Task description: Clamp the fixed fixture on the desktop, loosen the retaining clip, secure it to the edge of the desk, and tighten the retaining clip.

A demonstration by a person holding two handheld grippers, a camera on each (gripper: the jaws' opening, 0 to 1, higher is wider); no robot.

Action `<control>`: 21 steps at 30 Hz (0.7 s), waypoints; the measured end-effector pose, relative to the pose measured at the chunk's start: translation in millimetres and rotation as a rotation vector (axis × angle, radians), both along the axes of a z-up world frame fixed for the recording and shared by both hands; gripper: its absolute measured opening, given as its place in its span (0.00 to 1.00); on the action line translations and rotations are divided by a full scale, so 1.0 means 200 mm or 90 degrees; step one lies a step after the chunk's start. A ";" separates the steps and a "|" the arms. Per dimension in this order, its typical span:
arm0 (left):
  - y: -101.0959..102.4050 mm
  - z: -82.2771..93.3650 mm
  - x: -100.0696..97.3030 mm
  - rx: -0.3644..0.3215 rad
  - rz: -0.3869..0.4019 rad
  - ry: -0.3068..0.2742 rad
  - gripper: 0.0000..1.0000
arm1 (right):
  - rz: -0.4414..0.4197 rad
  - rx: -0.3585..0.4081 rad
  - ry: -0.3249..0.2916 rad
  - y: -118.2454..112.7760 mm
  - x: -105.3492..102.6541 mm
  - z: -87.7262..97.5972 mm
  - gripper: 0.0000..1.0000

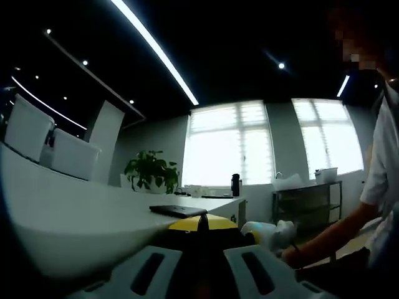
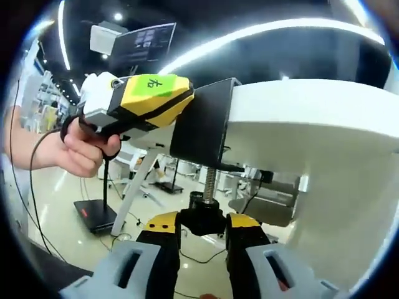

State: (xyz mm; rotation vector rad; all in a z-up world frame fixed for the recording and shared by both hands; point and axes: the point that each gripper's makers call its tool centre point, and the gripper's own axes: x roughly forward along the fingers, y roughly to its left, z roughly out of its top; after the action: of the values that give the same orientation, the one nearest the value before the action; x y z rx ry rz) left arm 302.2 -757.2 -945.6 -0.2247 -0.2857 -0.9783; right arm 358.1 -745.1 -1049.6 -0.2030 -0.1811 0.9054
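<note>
In the right gripper view we see the black clamp (image 2: 202, 121) sitting over the edge of the white desk (image 2: 324, 118), its flat face against the rim; a threaded screw (image 2: 210, 177) runs down from it to a black knob (image 2: 204, 212) under the desk. Our right gripper (image 2: 202, 240) has its two yellow-and-black jaws closed on that knob, one on each side. The left gripper (image 2: 140, 99), yellow and white with a green sticker on top, comes in from the left of this view, held in a hand (image 2: 84, 146), and its front end touches the clamp's side; a thin black cable (image 2: 22, 187) hangs from it over the floor.

In the left gripper view, the left gripper (image 1: 202, 265) points along the desk (image 1: 75, 205); a yellow-and-black part lies between its jaws, but we cannot tell whether they are closed on anything; further along the desk lie a dark flat pad (image 1: 176, 210), a potted plant (image 1: 151, 171) and a dark bottle (image 1: 235, 184) near the bright windows (image 1: 227, 143); two white chairs (image 1: 47, 140) stand behind the desk, and a person's arm (image 1: 327, 240) reaches in from the right.
</note>
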 end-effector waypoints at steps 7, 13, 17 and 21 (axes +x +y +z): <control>0.00 0.00 0.00 0.011 0.004 -0.005 0.02 | -0.185 0.154 0.095 -0.12 0.01 -0.07 0.45; 0.00 0.00 0.00 0.001 0.004 0.000 0.02 | -0.292 0.160 0.074 -0.13 -0.06 -0.05 0.46; 0.00 0.00 0.00 0.005 0.006 0.001 0.02 | -0.315 0.156 0.075 -0.07 -0.07 -0.03 0.45; 0.00 0.00 0.00 0.006 0.006 0.000 0.02 | -0.314 0.156 0.065 -0.03 -0.06 -0.01 0.40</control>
State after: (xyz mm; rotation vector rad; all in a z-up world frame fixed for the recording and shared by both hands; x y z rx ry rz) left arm 301.9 -757.8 -946.2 -0.2152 -0.2816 -0.9701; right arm 346.5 -751.2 -1051.0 0.0298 -0.1370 0.3969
